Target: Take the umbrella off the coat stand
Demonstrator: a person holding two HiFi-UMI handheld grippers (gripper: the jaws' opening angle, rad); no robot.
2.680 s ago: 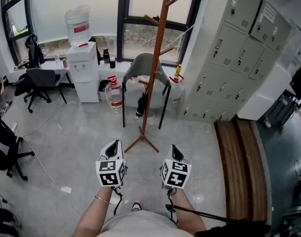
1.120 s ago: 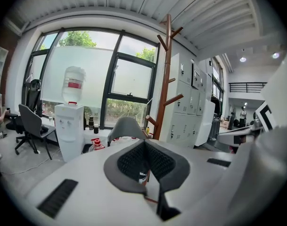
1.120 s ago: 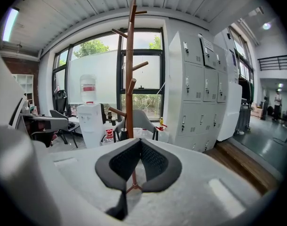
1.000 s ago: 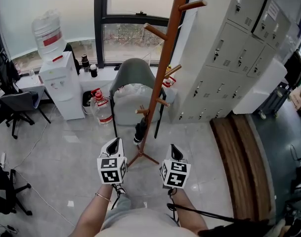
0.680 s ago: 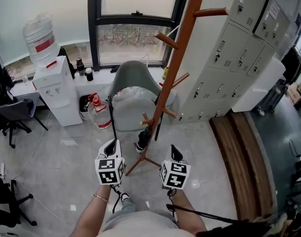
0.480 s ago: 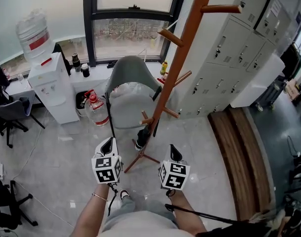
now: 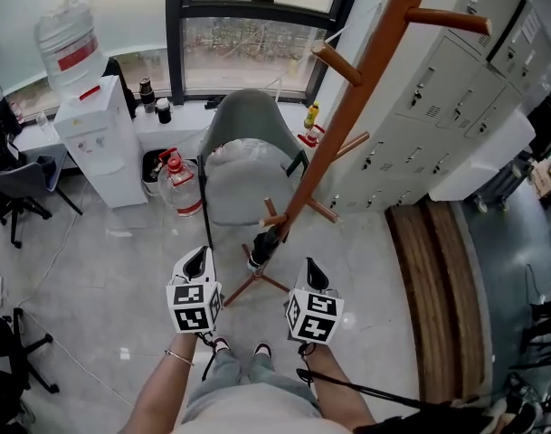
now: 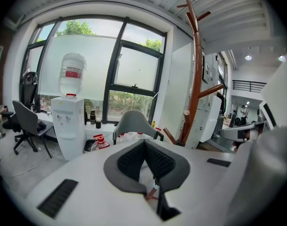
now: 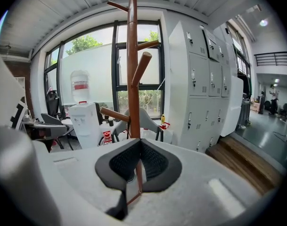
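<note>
Our left gripper [image 7: 199,259] and right gripper [image 7: 311,271] are both pressed shut, empty. Coat stand [image 7: 350,107] just ahead, open floor [image 7: 94,269] left, lockers [image 7: 438,107] right.

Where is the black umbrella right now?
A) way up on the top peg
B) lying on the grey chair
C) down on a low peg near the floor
C: the folded black umbrella dangles from a low peg of the coat stand, just above its feet.
</note>
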